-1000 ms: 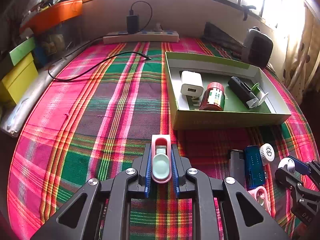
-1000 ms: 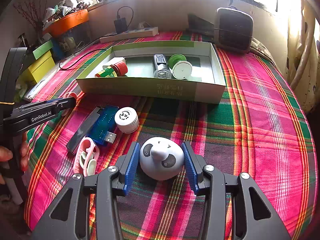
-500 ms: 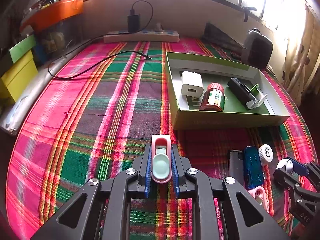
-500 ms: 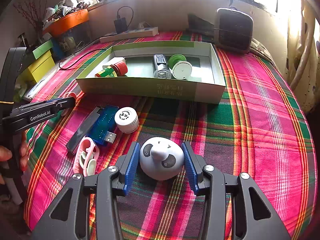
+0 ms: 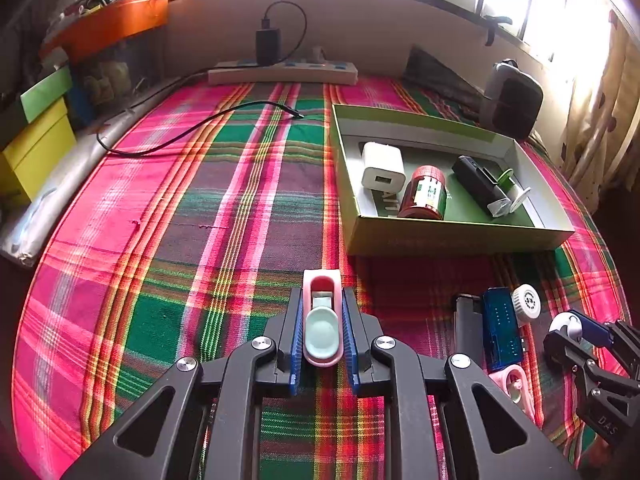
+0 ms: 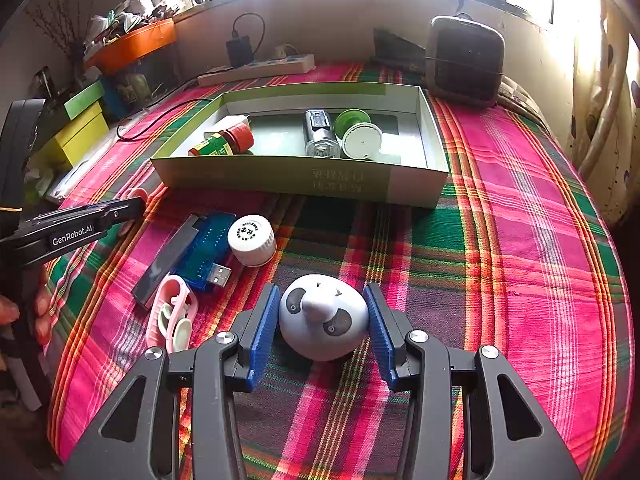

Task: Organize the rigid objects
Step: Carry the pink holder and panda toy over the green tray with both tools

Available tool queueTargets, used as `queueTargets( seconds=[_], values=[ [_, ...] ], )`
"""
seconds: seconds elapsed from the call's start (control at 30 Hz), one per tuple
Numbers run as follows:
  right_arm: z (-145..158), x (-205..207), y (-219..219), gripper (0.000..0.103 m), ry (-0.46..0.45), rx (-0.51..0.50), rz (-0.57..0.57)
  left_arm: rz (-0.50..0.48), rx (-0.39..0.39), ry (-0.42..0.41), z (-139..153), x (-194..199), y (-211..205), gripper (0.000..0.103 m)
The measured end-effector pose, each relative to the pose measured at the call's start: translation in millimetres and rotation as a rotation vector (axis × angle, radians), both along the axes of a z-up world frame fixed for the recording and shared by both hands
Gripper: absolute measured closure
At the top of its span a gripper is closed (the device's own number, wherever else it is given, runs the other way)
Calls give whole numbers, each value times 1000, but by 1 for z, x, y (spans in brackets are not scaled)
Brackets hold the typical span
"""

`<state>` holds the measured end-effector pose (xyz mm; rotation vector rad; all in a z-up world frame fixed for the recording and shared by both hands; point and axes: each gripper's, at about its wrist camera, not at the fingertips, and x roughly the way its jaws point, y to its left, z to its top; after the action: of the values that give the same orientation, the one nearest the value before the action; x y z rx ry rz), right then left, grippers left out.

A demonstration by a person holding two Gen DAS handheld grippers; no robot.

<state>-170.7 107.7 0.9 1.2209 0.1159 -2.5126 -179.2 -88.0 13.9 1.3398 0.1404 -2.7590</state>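
On the plaid cloth [image 5: 240, 208], nothing has shifted since a second ago. The left gripper [image 5: 322, 332] stays clamped narrow on a pink clip [image 5: 322, 320], its long axis pointing straight ahead. The right gripper [image 6: 323, 328] brackets a panda figure [image 6: 323, 316], blue pads touching its sides. The green box [image 6: 348, 186] holds a white charger [image 5: 382, 166], red jar [image 5: 424, 198], black device [image 5: 478, 184] and spool [image 6: 362, 140].

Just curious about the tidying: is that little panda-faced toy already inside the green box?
No, the panda toy sits on the plaid cloth between the fingers of the right tool, well in front of the green box.
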Motion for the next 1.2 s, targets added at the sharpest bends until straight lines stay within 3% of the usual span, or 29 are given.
queueTargets(
  seconds=[0.53,0.83,1.2],
  values=[
    [18,2,5,58,40,0,-6,-33,18,47,22,1,19,86],
    [35,-7,9,58,81,3,-12,-67,46,76,39,4,-2,86],
    [52,-30,9,58,114,6,-12,-98,59,95,52,-14,0,86]
  ],
)
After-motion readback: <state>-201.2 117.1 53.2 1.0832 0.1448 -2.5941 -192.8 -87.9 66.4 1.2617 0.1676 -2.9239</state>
